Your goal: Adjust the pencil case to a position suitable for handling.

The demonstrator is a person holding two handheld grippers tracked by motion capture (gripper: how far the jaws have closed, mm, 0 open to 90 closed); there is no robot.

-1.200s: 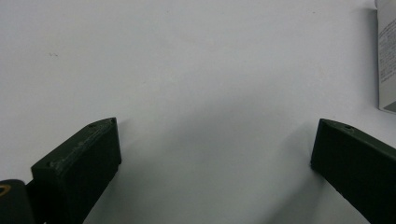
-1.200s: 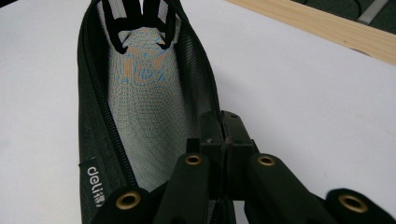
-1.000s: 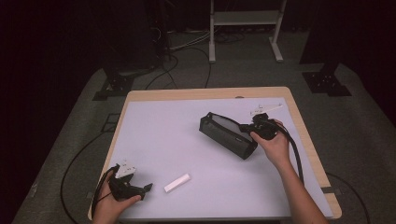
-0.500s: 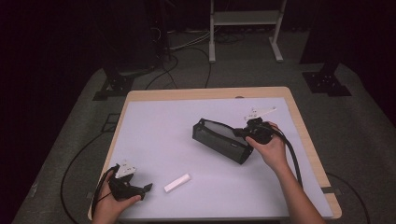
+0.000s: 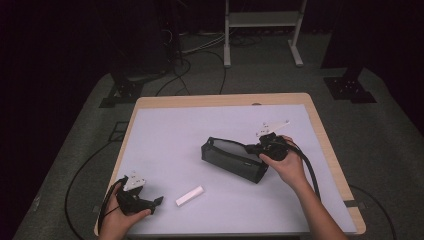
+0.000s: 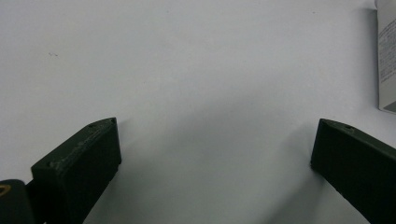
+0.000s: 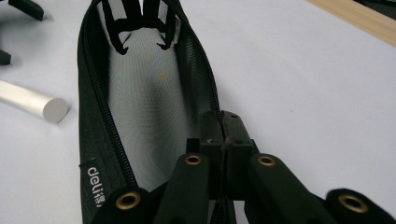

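Note:
A black mesh zip pouch (image 5: pixel 232 159) lies on the white table top (image 5: pixel 200 125), right of centre, its zip open. My right gripper (image 5: pixel 256 149) is shut on the pouch's right end. In the right gripper view the jaws pinch the pouch's rim (image 7: pixel 140 93) at the gripper (image 7: pixel 225 135), and the open mouth runs away from me. A short white cylinder (image 5: pixel 190 195) lies near the front; it shows beside the pouch (image 7: pixel 32 102) too. My left gripper (image 5: pixel 156 202) rests at the front left corner, open, with bare table between its jaws (image 6: pixel 215 154).
The table's wooden edge (image 5: pixel 330 150) runs close to the right hand. A white printed object (image 6: pixel 386 56) sits at the right border of the left gripper view. Cables and a stand's legs (image 5: pixel 260 45) lie on the floor beyond the table.
My right gripper has dragged the pouch leftward and a little nearer to the person. The left hand and the white cylinder have stayed put.

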